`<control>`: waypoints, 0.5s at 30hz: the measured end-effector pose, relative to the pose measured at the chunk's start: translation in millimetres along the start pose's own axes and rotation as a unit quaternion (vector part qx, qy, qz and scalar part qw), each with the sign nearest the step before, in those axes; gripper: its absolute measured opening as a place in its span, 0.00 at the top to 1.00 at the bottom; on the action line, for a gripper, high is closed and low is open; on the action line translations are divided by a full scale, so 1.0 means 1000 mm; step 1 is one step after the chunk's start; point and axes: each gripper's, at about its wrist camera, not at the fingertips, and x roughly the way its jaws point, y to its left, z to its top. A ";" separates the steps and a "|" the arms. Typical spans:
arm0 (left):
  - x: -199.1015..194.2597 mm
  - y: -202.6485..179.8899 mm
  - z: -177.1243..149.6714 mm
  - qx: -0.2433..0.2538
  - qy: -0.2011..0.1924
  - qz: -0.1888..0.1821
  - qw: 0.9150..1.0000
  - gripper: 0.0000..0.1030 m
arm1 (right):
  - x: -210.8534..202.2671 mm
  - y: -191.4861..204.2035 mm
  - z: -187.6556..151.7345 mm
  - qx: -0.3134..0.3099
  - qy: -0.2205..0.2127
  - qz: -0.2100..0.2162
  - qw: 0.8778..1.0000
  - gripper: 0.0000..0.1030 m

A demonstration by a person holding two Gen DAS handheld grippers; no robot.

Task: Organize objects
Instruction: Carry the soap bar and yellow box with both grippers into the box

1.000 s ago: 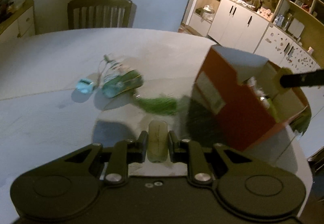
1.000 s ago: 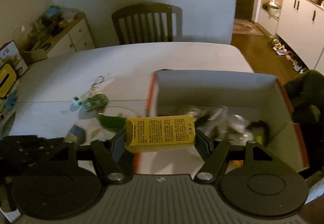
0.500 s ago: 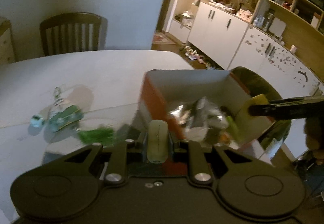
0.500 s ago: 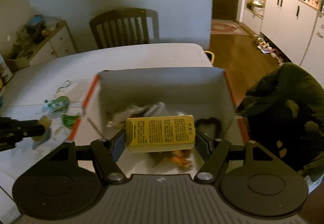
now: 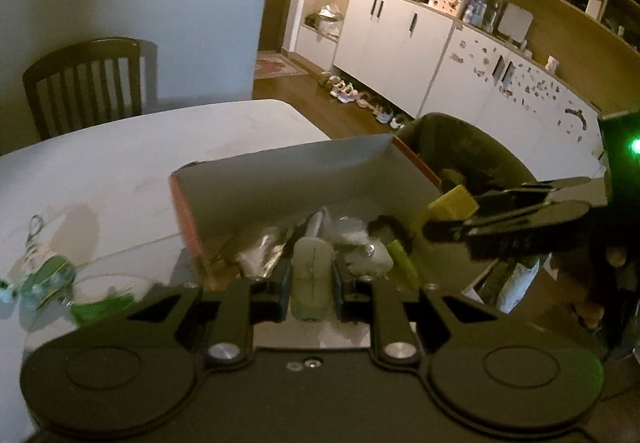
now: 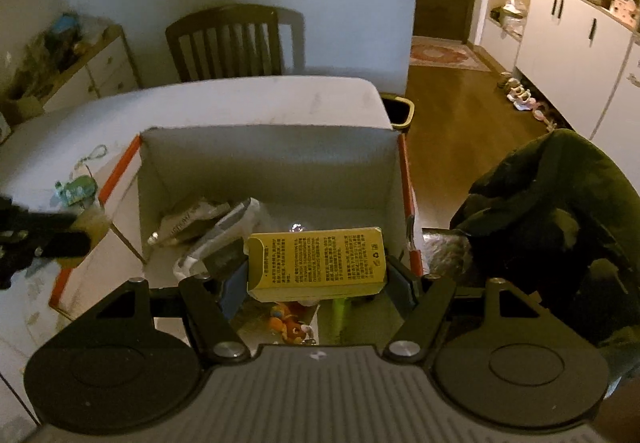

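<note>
Right gripper (image 6: 316, 277) clamped on yellow carton (image 6: 316, 263), held over open box (image 6: 272, 147) at frame centre. Left gripper (image 5: 312, 277) clamped on pale tube (image 5: 312, 271), at box's near-left corner. Step: dropping both into box. Next: lower, release clear of clutter. Green keychain toy (image 5: 44, 279) lay on table (image 5: 120, 155), lower left.
</note>
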 end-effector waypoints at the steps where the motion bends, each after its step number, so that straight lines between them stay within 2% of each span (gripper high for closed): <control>1: 0.006 -0.002 0.003 0.002 0.003 0.002 1.000 0.82 | 0.005 0.001 0.000 -0.005 0.005 0.001 1.000 0.31; 6: 0.038 -0.006 0.018 0.007 0.020 0.015 1.000 0.82 | 0.025 0.006 -0.004 -0.036 0.024 0.002 0.999 0.31; 9: 0.055 -0.005 0.025 0.010 0.029 0.027 0.999 0.82 | 0.030 0.009 -0.004 -0.058 0.019 -0.010 0.998 0.31; 15: 0.085 0.002 0.032 -0.016 0.054 0.039 0.998 0.82 | 0.050 0.012 -0.004 -0.086 0.055 0.012 0.995 0.31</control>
